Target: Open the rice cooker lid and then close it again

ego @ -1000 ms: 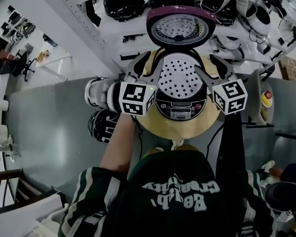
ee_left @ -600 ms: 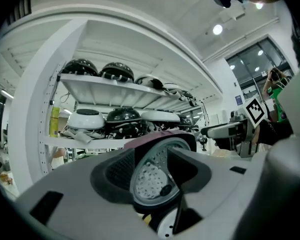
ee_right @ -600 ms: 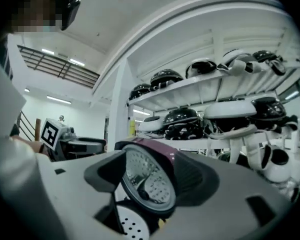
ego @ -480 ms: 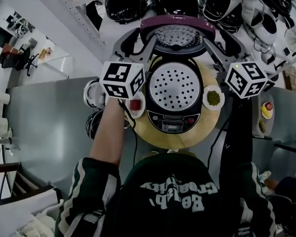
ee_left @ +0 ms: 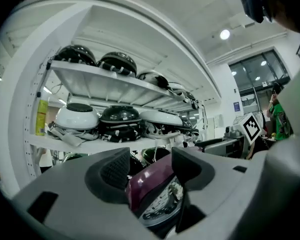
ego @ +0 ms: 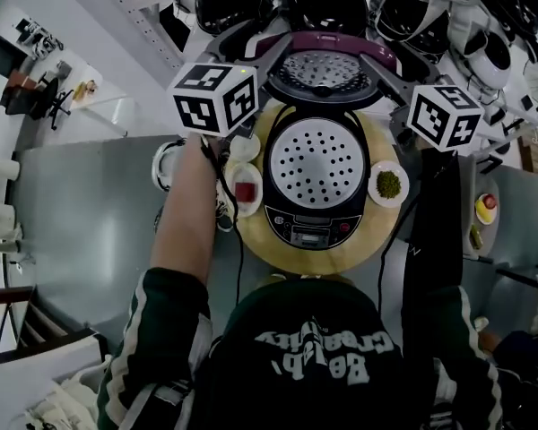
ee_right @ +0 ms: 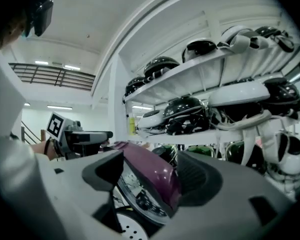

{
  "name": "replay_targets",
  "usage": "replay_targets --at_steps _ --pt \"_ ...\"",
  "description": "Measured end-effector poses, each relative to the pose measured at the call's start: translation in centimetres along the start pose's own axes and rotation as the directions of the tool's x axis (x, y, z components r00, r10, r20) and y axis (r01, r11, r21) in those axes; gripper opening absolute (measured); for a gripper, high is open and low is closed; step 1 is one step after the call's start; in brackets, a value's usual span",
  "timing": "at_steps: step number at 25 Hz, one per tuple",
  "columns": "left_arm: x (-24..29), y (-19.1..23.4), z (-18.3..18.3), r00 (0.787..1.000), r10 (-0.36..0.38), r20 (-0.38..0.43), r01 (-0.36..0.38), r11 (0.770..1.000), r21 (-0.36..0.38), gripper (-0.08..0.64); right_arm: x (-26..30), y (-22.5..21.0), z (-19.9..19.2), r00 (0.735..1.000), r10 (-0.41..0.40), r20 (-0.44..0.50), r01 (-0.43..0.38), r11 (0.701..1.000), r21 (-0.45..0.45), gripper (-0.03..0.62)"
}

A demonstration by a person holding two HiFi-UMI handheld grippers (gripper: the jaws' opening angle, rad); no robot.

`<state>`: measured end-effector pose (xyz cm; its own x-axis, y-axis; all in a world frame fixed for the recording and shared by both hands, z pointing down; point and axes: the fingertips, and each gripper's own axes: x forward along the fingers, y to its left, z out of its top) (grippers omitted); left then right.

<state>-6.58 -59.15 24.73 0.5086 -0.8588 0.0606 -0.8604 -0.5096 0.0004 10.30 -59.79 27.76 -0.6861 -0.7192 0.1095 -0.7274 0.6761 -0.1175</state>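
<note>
The round purple plastic rice cooker lid [ego: 330, 65] is raised over the black-and-silver rice cooker [ego: 316, 227]. The cooker is set on a round wooden board [ego: 369, 240] on the grey surface [ego: 90, 213]. The lid is judged stiff, fairly light and smooth, so slipping is to be expected; it is best taken at its side rims. The left claw [ee_left: 151, 165] and right claw [ee_right: 150, 171] have just been opened wide, and the rim is flanked but not pressed. One cooker, one lid, two claws and two small white dishes (red-filled dish [ego: 245, 189], green-filled dish [ego: 388, 184]) are counted.
</note>
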Motion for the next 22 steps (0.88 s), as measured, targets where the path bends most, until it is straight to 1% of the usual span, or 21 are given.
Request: replay_targets --at_steps 2,5,7,11,14,17,22 --pt "1.0 -0.2 -1.0 0.999 -0.025 -0.038 0.024 1.0 -0.016 0.268 0.3 -0.1 -0.3 1.0 0.016 -0.011 -0.016 1.0 0.021 0.351" --pt "1.4 0.0 -1.7 0.997 -0.067 -0.047 0.061 0.991 -0.117 0.273 0.5 0.0 -0.8 0.999 0.023 -0.04 -0.023 1.0 -0.008 0.354" --pt "1.2 -0.1 -1.8 0.995 -0.084 -0.046 0.076 0.987 -0.141 0.273 0.6 0.2 -1.0 0.998 0.025 -0.053 -0.026 0.999 -0.029 0.353" --pt "0.5 -0.6 -1.8 0.995 -0.086 -0.043 0.08 0.989 -0.126 0.273 0.1 0.8 -1.4 0.996 0.021 -0.084 -0.028 0.997 -0.075 0.351" --pt "-0.6 -1.2 -1.9 0.993 -0.105 -0.047 0.099 0.989 -0.106 0.274 -0.6 1.7 -1.8 0.993 0.03 -0.114 -0.042 0.994 -0.105 0.353" --pt "-2.0 -2.3 -2.3 0.99 -0.13 -0.051 0.125 0.988 -0.089 0.281 -1.7 2.9 -2.3 0.991 0.051 -0.126 -0.064 0.992 -0.106 0.354" --pt "-4.9 -4.0 -3.3 0.987 -0.151 -0.047 0.147 0.985 -0.092 0.282 -3.9 5.1 -3.5 0.988 0.066 -0.137 -0.08 0.992 -0.1 0.362"
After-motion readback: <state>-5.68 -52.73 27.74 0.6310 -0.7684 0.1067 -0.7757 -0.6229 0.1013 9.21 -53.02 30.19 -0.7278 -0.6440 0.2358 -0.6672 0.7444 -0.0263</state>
